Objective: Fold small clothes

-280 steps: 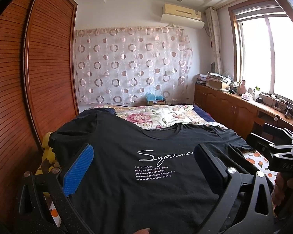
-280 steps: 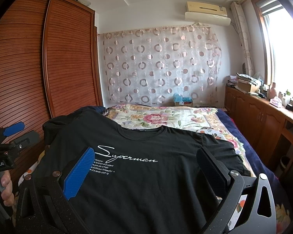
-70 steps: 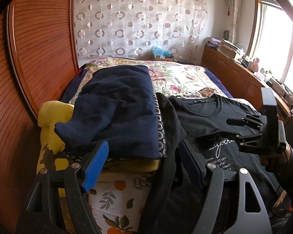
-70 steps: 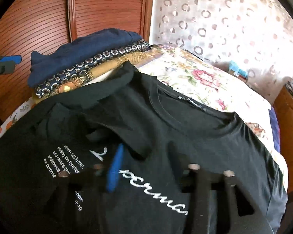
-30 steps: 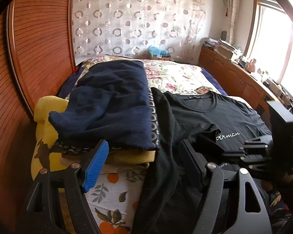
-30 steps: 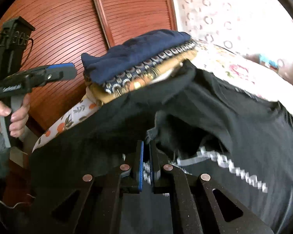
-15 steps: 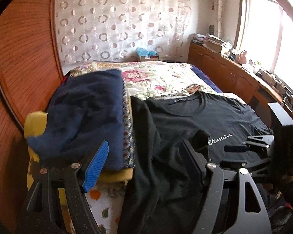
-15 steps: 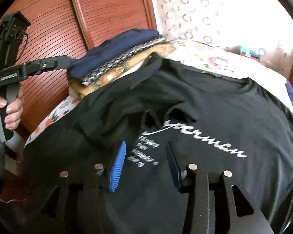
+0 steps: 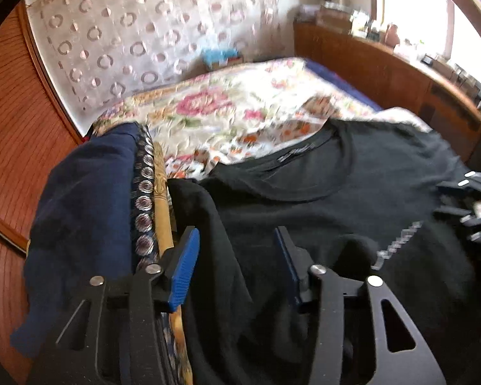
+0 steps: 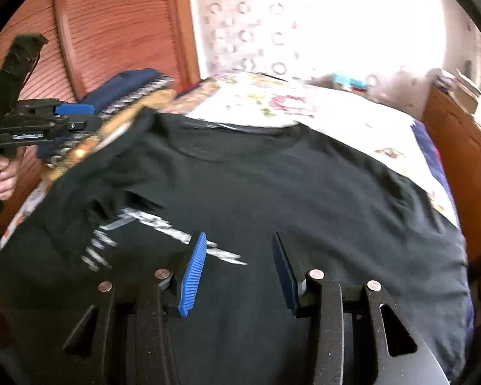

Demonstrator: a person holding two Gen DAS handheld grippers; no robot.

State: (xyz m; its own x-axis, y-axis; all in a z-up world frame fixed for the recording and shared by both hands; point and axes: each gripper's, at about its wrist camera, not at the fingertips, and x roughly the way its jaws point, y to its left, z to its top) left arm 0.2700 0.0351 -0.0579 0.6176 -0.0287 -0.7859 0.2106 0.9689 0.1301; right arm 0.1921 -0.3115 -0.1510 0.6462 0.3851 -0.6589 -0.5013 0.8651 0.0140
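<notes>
Both views are smeared by motion, so the white lettering on the black T-shirt is not readable, and the shirt's lower hem is running out of both views behind the tool bodies. The T-shirt is lying front up across the flowered bed, its left sleeve lapping against a folded stack of clothes at the bed's left edge.

The left tool is pointing down over that sleeve with its jaws closing; black cloth is sitting in the gap, though the blue pads are not visibly pressing on it. The right tool is hovering partly open above the shirt's chest, gripping nothing.

Only the right wrist view is showing the person's hand gripping the left tool's handle, with a wooden wardrobe behind. Only the left wrist view is showing the window and the cluttered sideboard, with the right tool as a dark blur at its right edge.
</notes>
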